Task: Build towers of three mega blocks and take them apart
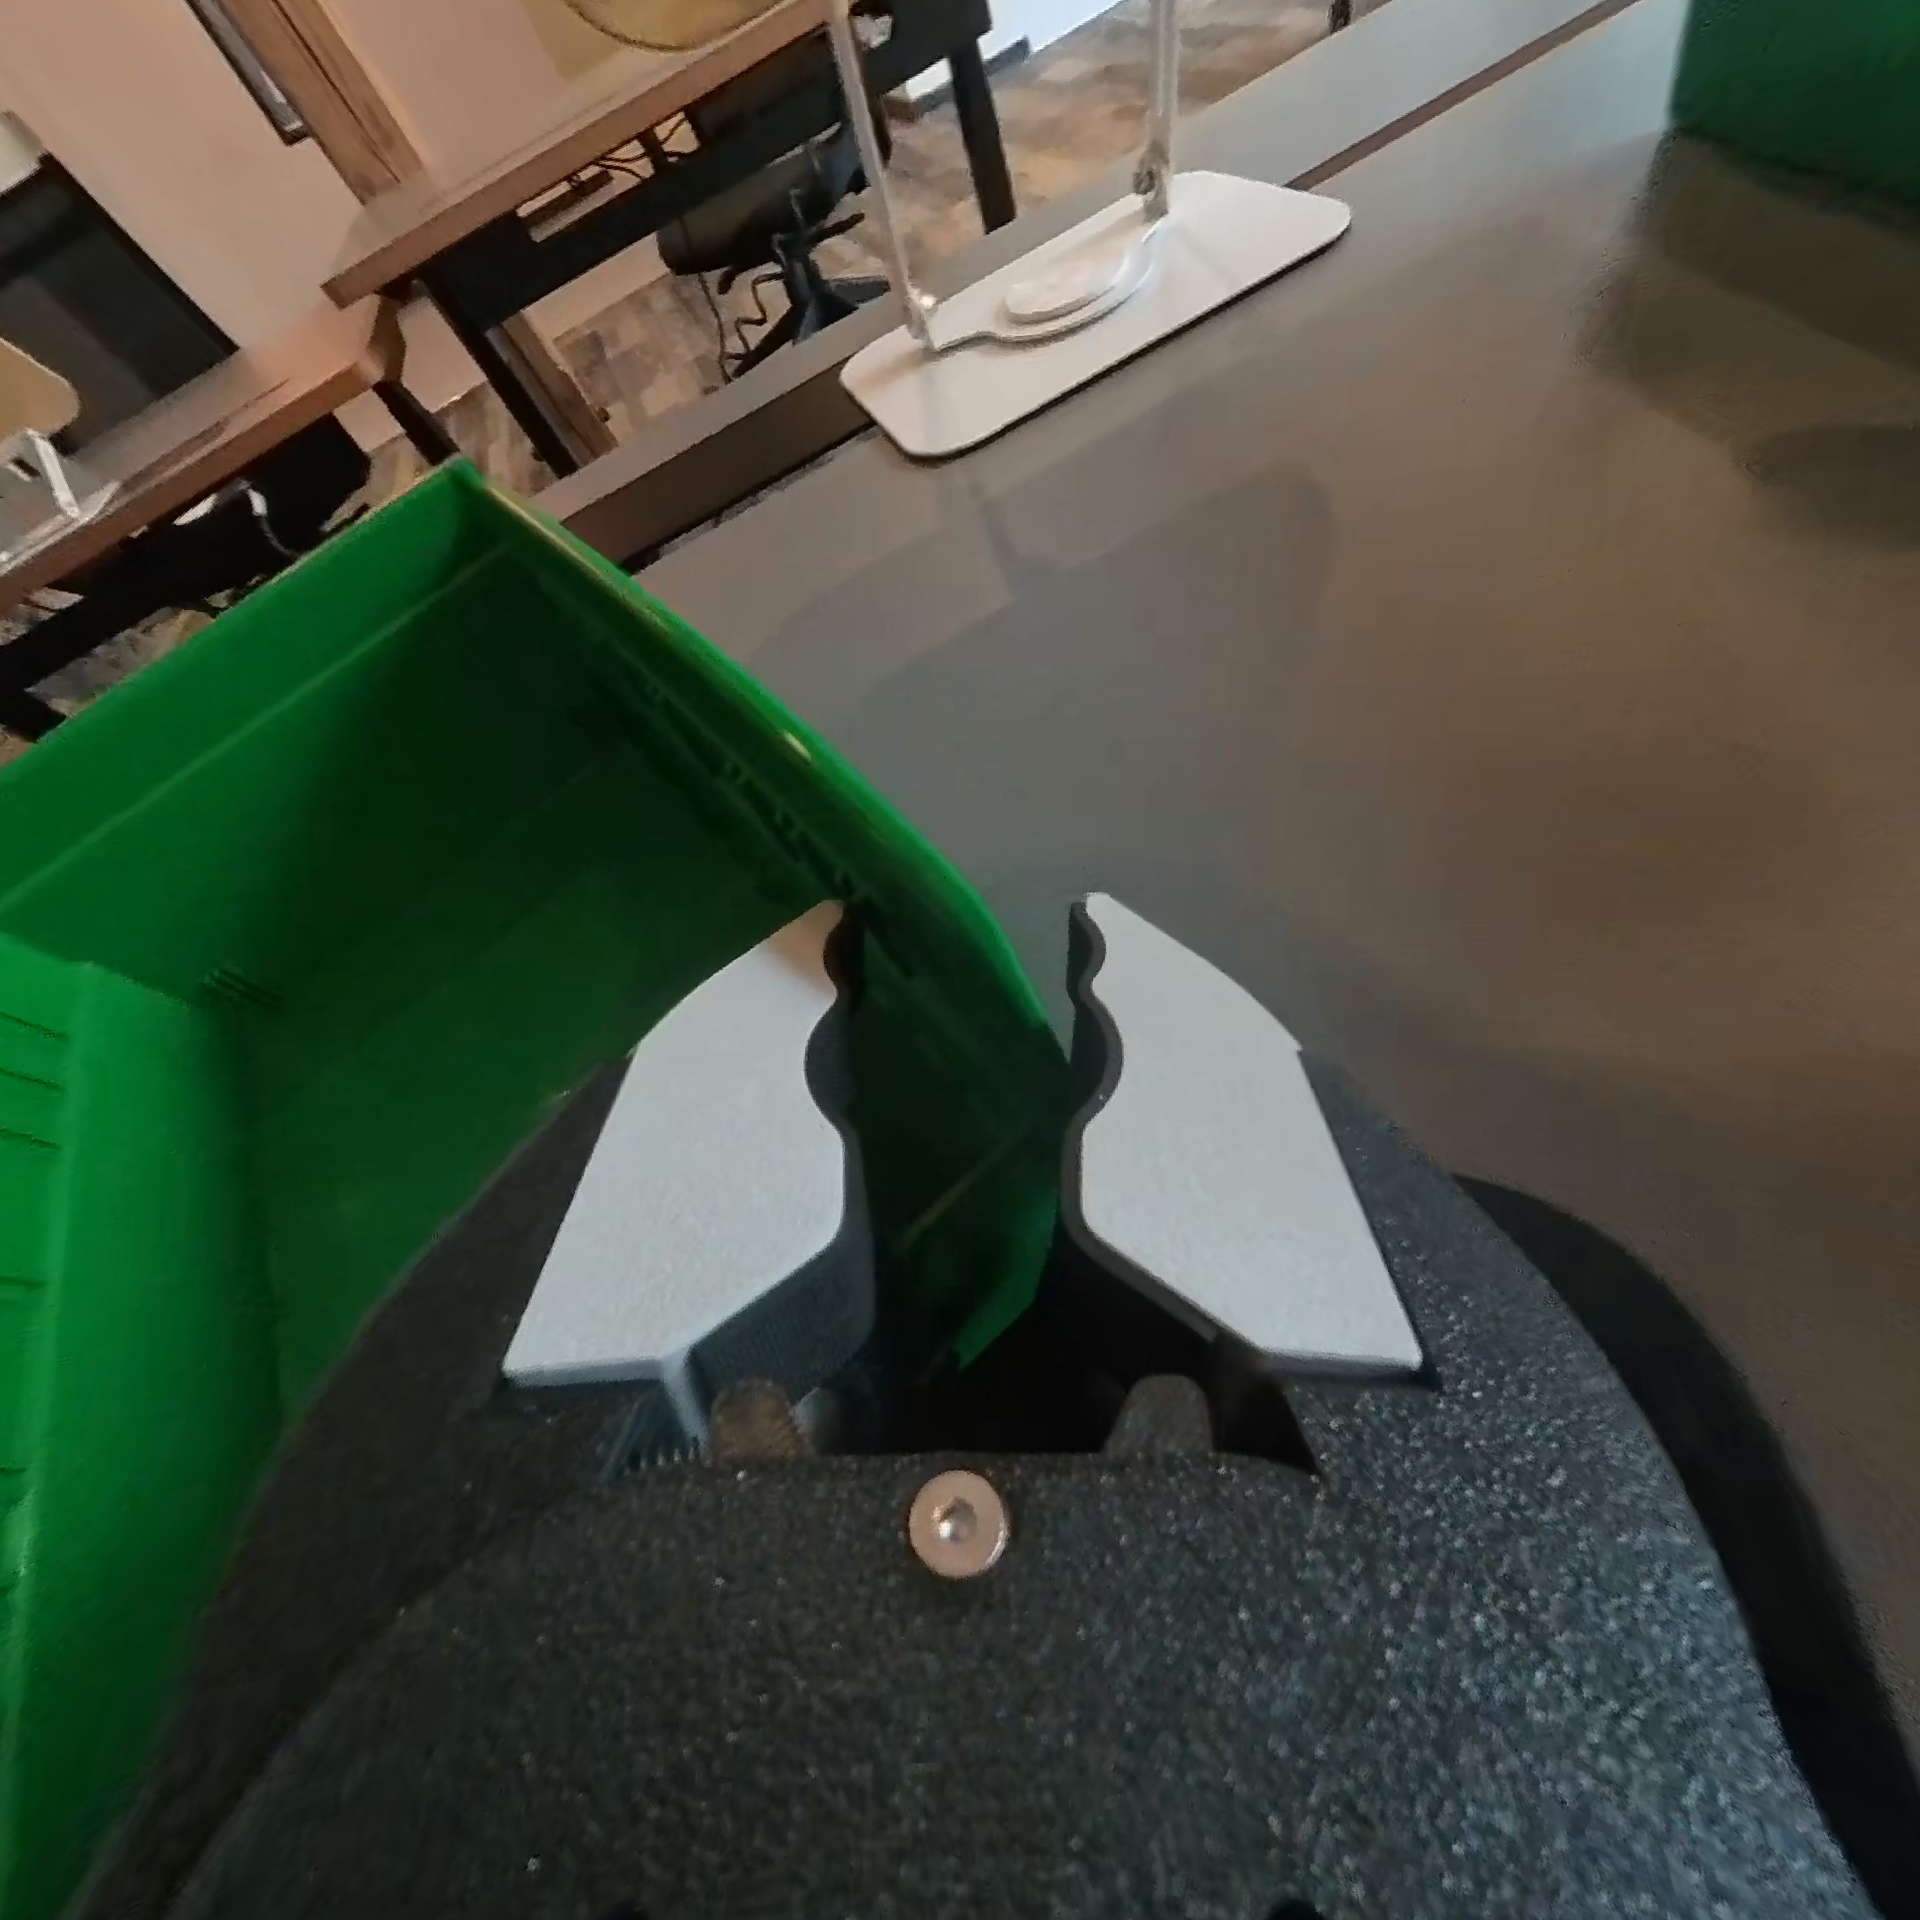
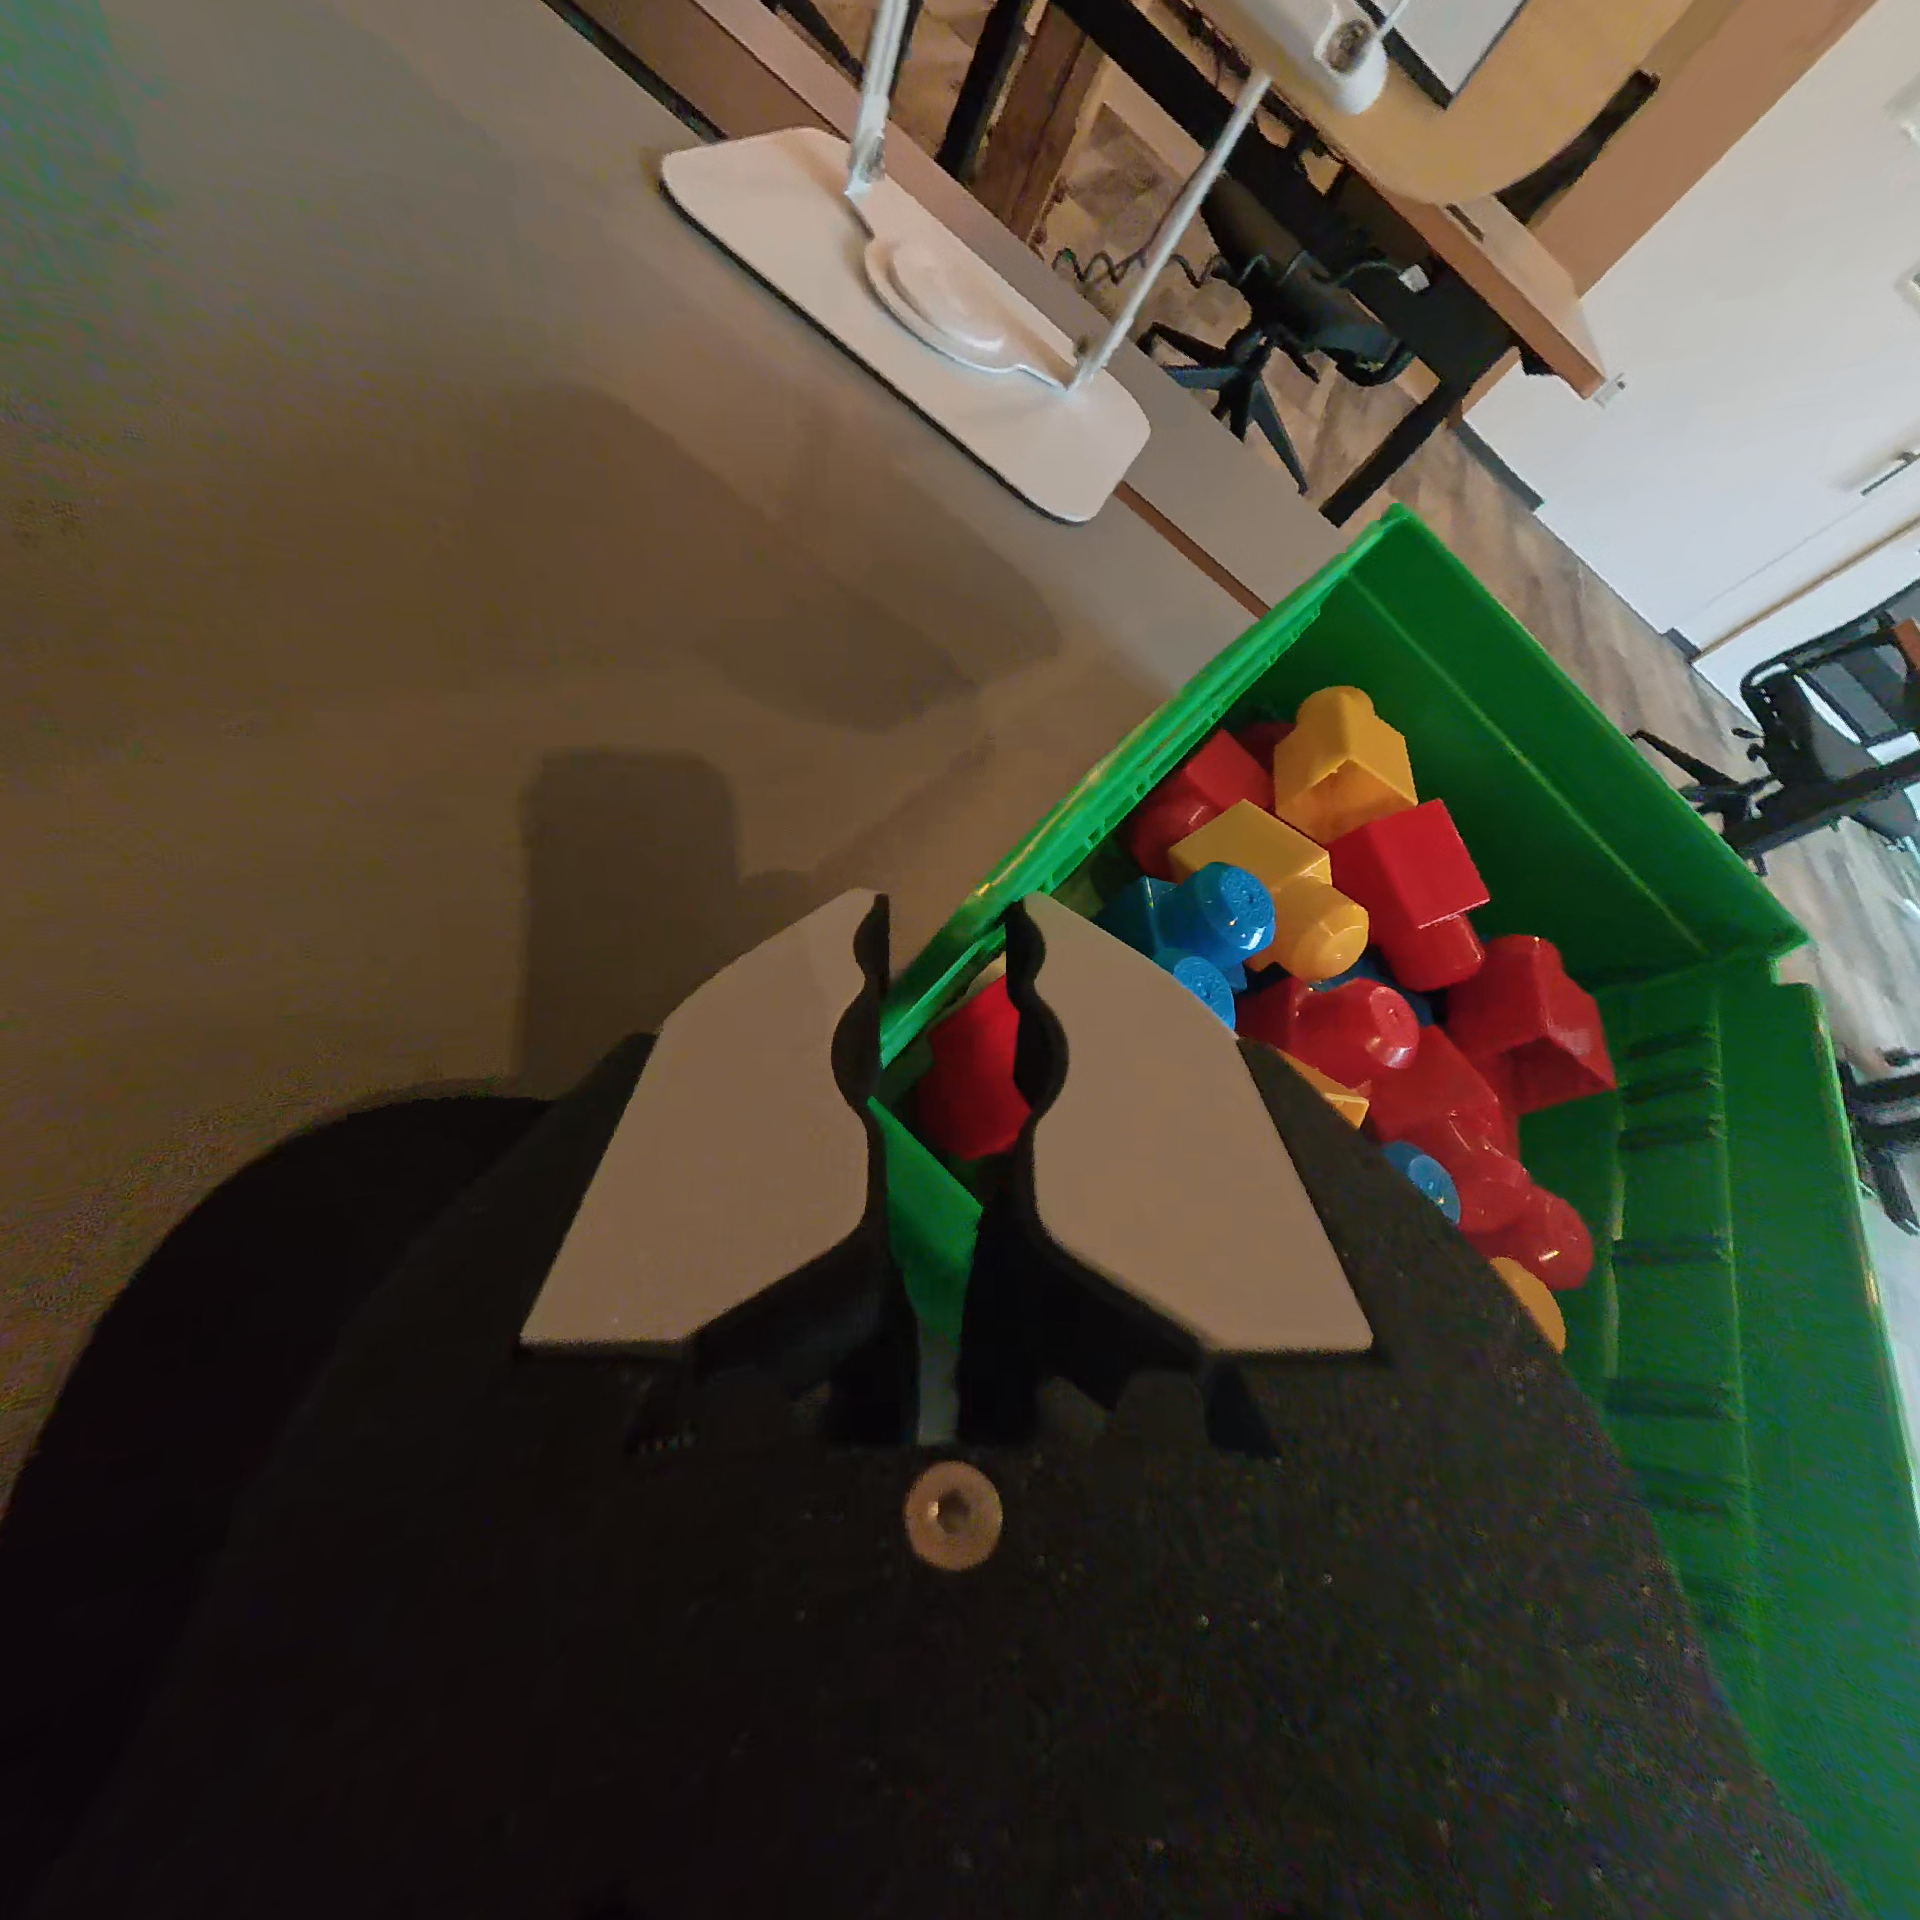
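My left gripper (image 1: 961,914) is shut on the side wall of a green plastic bin (image 1: 416,831); the part of its inside that shows holds no blocks. My right gripper (image 2: 948,914) is shut on the side wall of a second green bin (image 2: 1766,1455). That bin holds a heap of several mega blocks: red (image 2: 1413,883), yellow (image 2: 1340,758) and blue (image 2: 1226,914). A green blur at the top right of the left wrist view (image 1: 1808,83) is part of the other bin. No blocks show on the table.
Both bins are over a dark grey table (image 1: 1351,727). A white lamp base (image 1: 1101,312) stands near the table's far edge and also shows in the right wrist view (image 2: 904,312). Wooden desks and office chairs stand beyond the edge. The grippers' ends are close to 30 cm from one another.
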Action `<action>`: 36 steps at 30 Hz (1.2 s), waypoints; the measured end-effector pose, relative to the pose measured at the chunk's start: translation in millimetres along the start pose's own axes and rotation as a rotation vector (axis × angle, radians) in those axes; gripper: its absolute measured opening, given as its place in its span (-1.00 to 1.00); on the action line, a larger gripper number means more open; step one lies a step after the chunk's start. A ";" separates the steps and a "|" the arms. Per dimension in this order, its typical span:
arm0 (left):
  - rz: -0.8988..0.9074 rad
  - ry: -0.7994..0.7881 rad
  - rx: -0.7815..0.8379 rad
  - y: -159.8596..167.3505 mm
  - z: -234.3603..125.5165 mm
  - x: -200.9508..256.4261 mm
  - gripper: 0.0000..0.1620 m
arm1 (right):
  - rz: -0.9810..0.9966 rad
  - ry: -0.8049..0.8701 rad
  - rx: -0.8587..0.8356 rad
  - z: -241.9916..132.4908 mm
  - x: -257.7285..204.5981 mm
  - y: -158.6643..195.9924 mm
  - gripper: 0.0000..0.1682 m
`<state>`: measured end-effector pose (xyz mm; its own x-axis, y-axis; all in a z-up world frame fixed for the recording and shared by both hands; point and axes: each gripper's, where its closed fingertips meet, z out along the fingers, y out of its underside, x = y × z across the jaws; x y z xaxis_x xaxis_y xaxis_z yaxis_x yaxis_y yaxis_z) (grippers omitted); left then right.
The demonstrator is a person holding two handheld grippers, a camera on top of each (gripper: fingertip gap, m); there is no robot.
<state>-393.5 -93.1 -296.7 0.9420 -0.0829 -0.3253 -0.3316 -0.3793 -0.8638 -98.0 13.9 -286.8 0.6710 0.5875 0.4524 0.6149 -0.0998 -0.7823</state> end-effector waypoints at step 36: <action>0.010 0.289 0.059 -67.6 34.7 134.1 -0.53 | -0.080 -0.267 0.168 5.3 -107.8 -67.1 -0.72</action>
<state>-246.5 -46.6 -295.2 0.9117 -0.3484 -0.2179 -0.3352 -0.3240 -0.8847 -213.8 -38.5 -285.4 0.4771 0.7805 0.4040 0.5689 0.0761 -0.8189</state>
